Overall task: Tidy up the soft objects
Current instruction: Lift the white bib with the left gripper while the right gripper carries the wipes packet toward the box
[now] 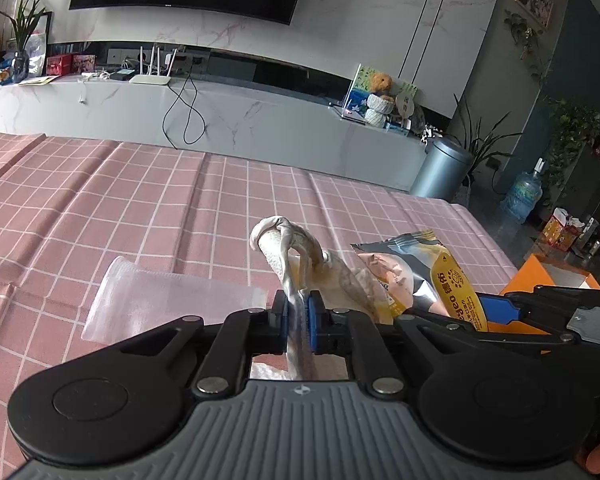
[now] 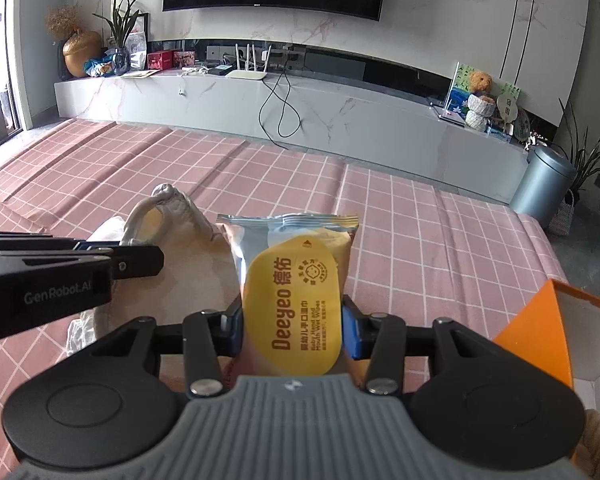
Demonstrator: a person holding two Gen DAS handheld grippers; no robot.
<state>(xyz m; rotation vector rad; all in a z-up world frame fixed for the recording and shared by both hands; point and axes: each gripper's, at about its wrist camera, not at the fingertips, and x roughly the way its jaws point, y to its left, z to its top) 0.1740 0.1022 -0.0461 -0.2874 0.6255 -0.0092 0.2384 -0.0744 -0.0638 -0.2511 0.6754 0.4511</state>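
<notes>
My left gripper (image 1: 299, 312) is shut on the handle strap of a cream cloth bag (image 1: 296, 252) and holds it up above the pink checked tablecloth (image 1: 100, 200). My right gripper (image 2: 292, 320) is shut on a pack of wet wipes (image 2: 296, 280) with a yellow label, held upright just right of the bag (image 2: 172, 240). In the left wrist view the pack (image 1: 428, 272) sits right beside the bag, with the right gripper's arm behind it. In the right wrist view the left gripper (image 2: 100, 262) comes in from the left at the bag's handle.
A clear plastic bag (image 1: 160, 300) lies flat on the cloth to the left. An orange box (image 2: 560, 332) with a white inside stands at the right edge, also visible in the left wrist view (image 1: 540, 280). A grey TV bench (image 2: 300, 100) runs behind the table.
</notes>
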